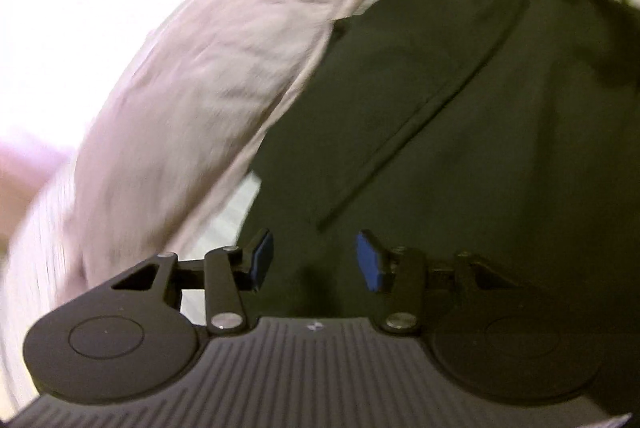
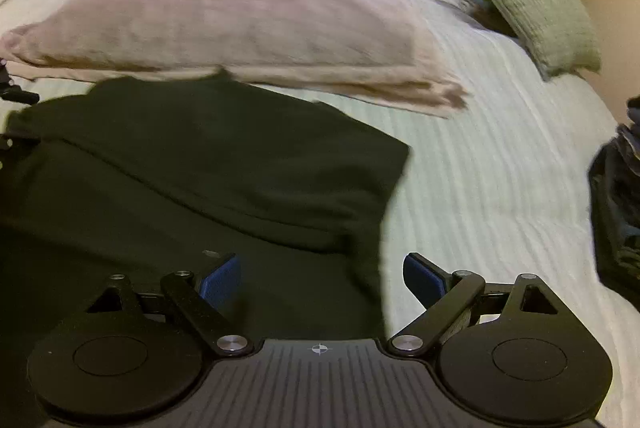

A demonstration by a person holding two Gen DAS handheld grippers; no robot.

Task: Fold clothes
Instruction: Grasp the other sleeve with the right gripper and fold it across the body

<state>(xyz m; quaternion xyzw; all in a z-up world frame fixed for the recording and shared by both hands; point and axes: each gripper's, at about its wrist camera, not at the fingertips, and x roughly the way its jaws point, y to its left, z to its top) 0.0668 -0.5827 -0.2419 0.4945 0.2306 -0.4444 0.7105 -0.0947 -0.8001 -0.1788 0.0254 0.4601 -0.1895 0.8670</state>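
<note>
A dark green garment (image 2: 208,164) lies spread on the pale striped bed cover (image 2: 500,156), with a fold line running across it. In the left wrist view the same garment (image 1: 460,108) fills the right half of the frame. My left gripper (image 1: 314,260) is open, close above the dark cloth, with nothing between its blue pads. My right gripper (image 2: 322,278) is open over the garment's right edge, one blue pad above the cloth and the other above the bed cover.
A pinkish-beige pillow (image 2: 240,24) lies across the bed behind the garment; it also shows in the left wrist view (image 1: 208,76). A green cushion (image 2: 532,0) leans at the back right. A dark pile of clothes (image 2: 618,196) sits at the right edge.
</note>
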